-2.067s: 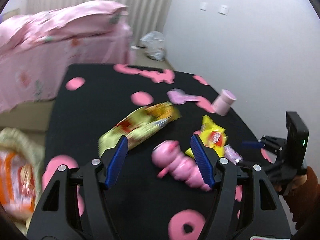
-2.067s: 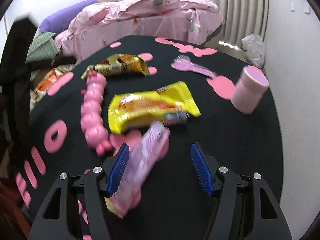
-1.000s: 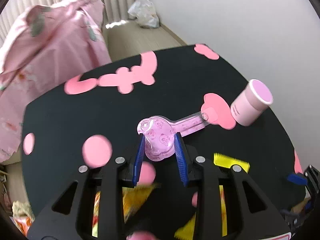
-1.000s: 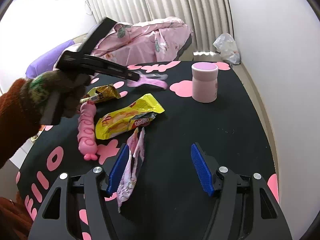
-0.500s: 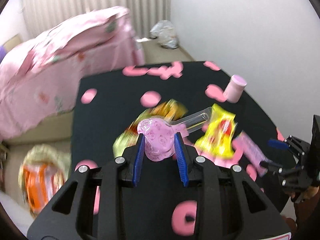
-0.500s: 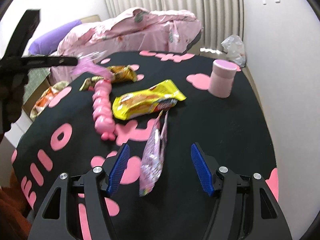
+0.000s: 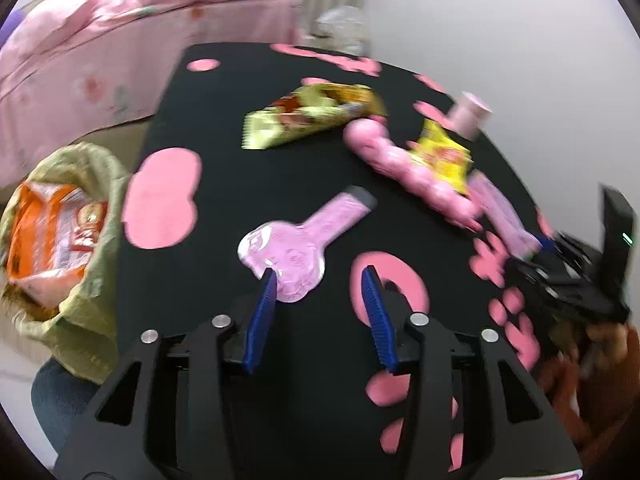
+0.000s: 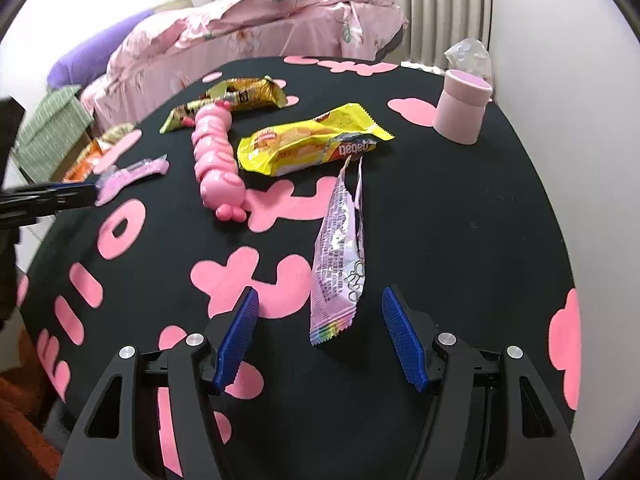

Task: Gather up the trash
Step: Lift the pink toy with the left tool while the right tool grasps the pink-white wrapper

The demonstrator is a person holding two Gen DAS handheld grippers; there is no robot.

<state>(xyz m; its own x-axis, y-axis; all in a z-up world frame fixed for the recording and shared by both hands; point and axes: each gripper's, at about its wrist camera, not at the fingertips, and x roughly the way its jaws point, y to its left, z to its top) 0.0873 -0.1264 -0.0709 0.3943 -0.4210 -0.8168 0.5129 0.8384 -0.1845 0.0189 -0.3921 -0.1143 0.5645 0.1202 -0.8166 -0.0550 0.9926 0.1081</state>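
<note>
My left gripper (image 7: 319, 276) is open. The clear pink heart-shaped wrapper (image 7: 298, 246) is just ahead of its left finger, above the table, no longer clamped; it also shows in the right wrist view (image 8: 132, 173) at the left gripper's tip. The green trash bag (image 7: 86, 184) with orange packets sits to the left, below the table edge. My right gripper (image 8: 320, 308) is open, with a pale purple wrapper (image 8: 340, 256) lying between its fingers on the black table (image 8: 460, 208). A yellow snack bag (image 8: 312, 140) and a brown-gold wrapper (image 8: 236, 98) lie farther back.
A pink caterpillar toy (image 8: 216, 156) lies mid-table. A pink cylinder box (image 8: 462, 106) stands at the far right. A pink-covered bed (image 8: 256, 20) is behind the table. A white wall runs along the right side.
My left gripper swung left toward the trash bag and opened, letting go of the pink heart wrapper. My right gripper moved closer over the purple wrapper.
</note>
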